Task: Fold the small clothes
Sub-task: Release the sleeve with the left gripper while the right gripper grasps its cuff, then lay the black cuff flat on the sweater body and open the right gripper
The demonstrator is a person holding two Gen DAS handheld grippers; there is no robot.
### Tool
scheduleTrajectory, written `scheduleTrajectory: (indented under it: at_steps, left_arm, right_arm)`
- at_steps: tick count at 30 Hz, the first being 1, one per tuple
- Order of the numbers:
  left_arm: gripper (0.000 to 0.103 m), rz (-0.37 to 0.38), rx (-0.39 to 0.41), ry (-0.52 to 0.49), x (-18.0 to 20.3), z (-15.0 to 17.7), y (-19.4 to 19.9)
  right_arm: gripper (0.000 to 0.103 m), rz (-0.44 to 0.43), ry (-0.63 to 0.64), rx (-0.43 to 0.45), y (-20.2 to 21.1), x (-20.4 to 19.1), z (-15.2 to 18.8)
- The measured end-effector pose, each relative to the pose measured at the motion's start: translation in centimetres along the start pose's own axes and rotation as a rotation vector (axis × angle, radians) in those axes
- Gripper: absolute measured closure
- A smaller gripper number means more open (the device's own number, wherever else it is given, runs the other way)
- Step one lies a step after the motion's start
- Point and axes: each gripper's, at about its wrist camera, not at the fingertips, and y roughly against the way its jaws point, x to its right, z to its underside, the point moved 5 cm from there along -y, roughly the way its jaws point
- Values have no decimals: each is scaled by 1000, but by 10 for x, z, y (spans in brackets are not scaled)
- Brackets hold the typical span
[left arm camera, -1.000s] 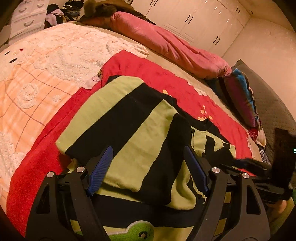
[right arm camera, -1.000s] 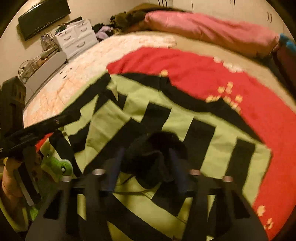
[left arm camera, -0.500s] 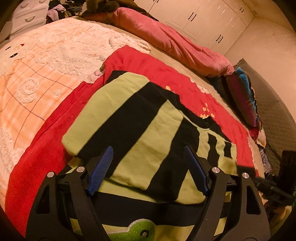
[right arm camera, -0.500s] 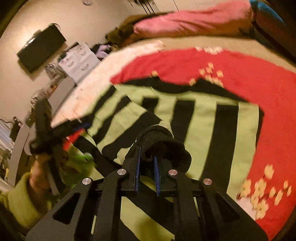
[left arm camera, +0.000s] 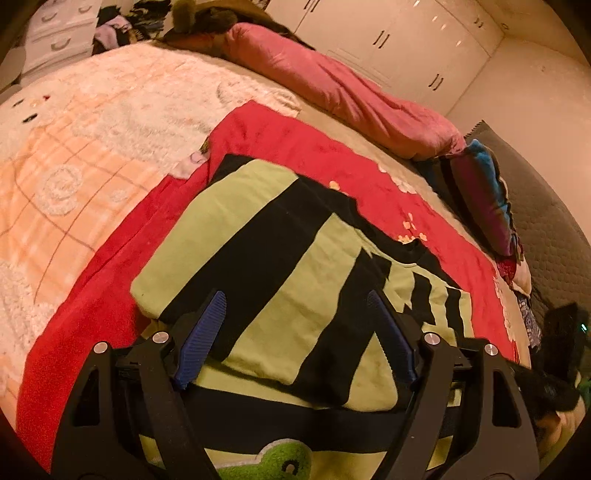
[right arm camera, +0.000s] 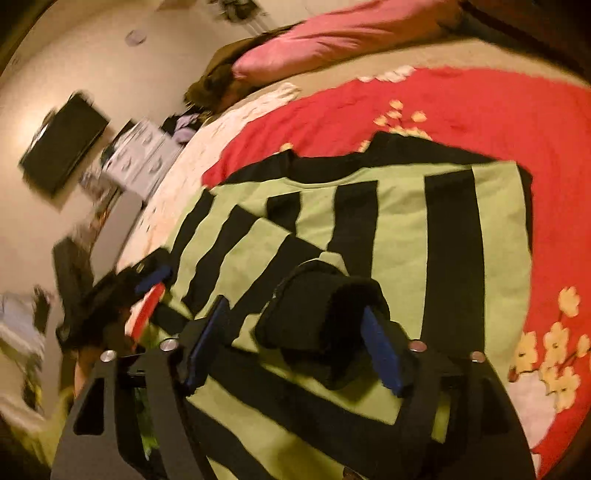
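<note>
A small green-and-black striped sweater (left arm camera: 280,280) lies on a red blanket (left arm camera: 280,136) on the bed, one sleeve folded across its body. It also shows in the right wrist view (right arm camera: 399,229). My left gripper (left arm camera: 295,325) is open and empty just above the folded sleeve. My right gripper (right arm camera: 295,332) is open, its blue pads either side of the black sleeve cuff (right arm camera: 325,314), which lies loose on the sweater. The right gripper appears as a dark shape at the right edge of the left wrist view (left arm camera: 554,369).
A pink duvet (left arm camera: 332,85) lies along the bed's far side. A peach and white blanket (left arm camera: 74,147) covers the left. Cushions (left arm camera: 487,195) sit at the right edge. White drawers (left arm camera: 62,33) and wardrobes (left arm camera: 406,37) stand beyond.
My right gripper was shut on the black cuff half a second ago and has now opened, leaving the cuff on the sweater. The sleeve now lies folded over the body. The left gripper stayed open.
</note>
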Motion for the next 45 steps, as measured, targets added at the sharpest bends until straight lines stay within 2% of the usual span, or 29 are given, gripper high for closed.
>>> scheduleTrajectory:
  at_steps: [2, 3, 8, 14, 16, 18, 20, 23, 29, 33, 37, 39, 41, 45]
  left_arm:
    - [30, -12, 9, -25, 3, -1, 1]
    - [30, -18, 13, -32, 4, -1, 2]
    - [30, -38, 41, -13, -3, -6, 8]
    - [30, -38, 102, 22, -10, -14, 20]
    - [30, -32, 105, 23, -9, -15, 21]
    - [30, -26, 94, 12, -5, -14, 18]
    - [30, -24, 84, -3, -2, -12, 16]
    - [30, -24, 67, -36, 6, -9, 12]
    - [30, -43, 36, -85, 17, -2, -1]
    - [30, -59, 31, -138, 29, -2, -14]
    - [29, -112, -51, -170, 27, 11, -38]
    - [29, -130, -72, -173, 25, 15, -43]
    - [29, -133, -75, -179, 24, 17, -41]
    - [29, -128, -78, -173, 22, 18, -40]
  right_arm:
    - [77, -37, -52, -20, -9, 4, -1]
    - [92, -54, -66, -20, -10, 4, -1]
    - [93, -78, -25, 41, 8, -17, -9]
    - [93, -157, 48, 181, 69, -50, -42]
    - [93, -143, 84, 213, 86, -56, -55]
    - [93, -104, 103, 218, 94, -52, -65]
    - [93, 23, 126, 195, 89, -39, -71]
    - [93, 126, 97, 133, 70, -9, -69]
    - [92, 244, 86, 26, 26, 29, -46]
    - [88, 312, 96, -8, 16, 41, -32]
    - [79, 364, 50, -15, 20, 65, -27]
    - [69, 390, 2, -16, 24, 77, -25]
    - [62, 399, -49, 14, 35, 86, -24]
    - [60, 395, -81, 116, 62, 81, -22]
